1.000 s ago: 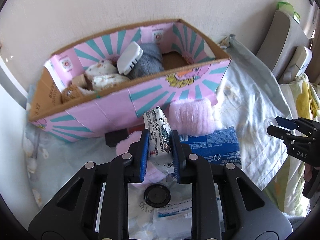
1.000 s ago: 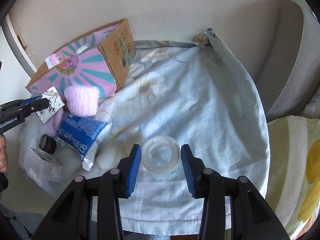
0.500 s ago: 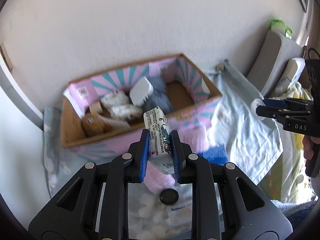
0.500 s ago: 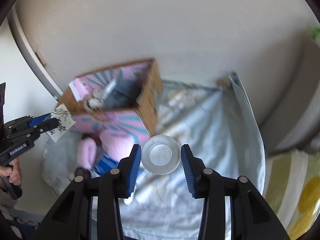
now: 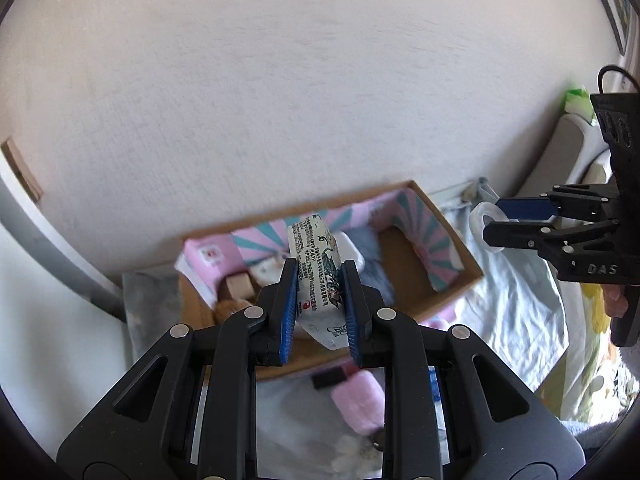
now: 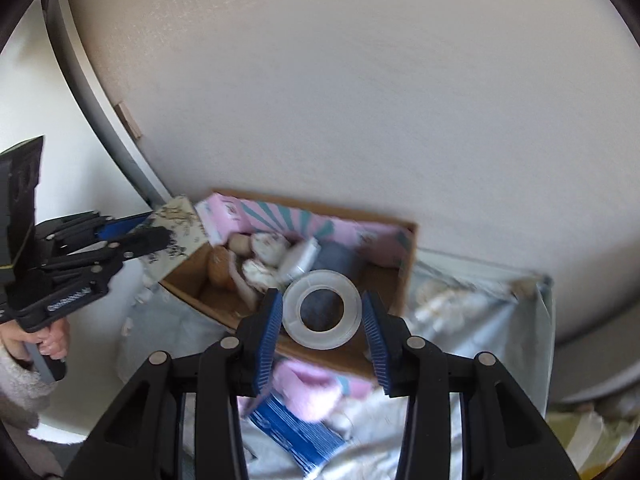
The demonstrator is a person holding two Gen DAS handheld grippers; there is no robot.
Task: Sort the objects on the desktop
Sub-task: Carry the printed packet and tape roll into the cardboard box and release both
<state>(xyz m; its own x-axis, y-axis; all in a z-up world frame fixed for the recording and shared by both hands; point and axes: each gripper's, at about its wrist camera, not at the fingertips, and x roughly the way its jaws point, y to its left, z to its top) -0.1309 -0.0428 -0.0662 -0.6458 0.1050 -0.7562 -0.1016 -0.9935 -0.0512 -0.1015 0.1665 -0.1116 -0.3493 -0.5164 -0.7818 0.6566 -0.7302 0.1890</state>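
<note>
My left gripper (image 5: 319, 280) is shut on a white printed packet (image 5: 318, 270) and holds it in the air above the pink and teal cardboard box (image 5: 436, 240). My right gripper (image 6: 322, 312) is shut on a clear roll of tape (image 6: 320, 311), raised over the same box (image 6: 404, 264). The box holds plush toys (image 6: 264, 256), a white case (image 6: 302, 258) and a grey furry item (image 6: 336, 260). The right gripper (image 5: 492, 220) with the tape (image 5: 482, 220) shows at the right of the left wrist view. The left gripper (image 6: 160, 228) with the packet (image 6: 178, 216) shows at the left of the right wrist view.
A floral cloth (image 6: 480, 312) covers the table. In front of the box lie a pink fluffy item (image 5: 358, 404), a blue packet (image 6: 296, 432) and a black object (image 5: 328, 380). A plain wall rises behind the box. A grey cushion (image 5: 572, 152) sits at the right.
Both grippers have risen well above the table with their objects. The right gripper closed on the tape and lifted it off the cloth, moving over the box. The box now lies below both.
</note>
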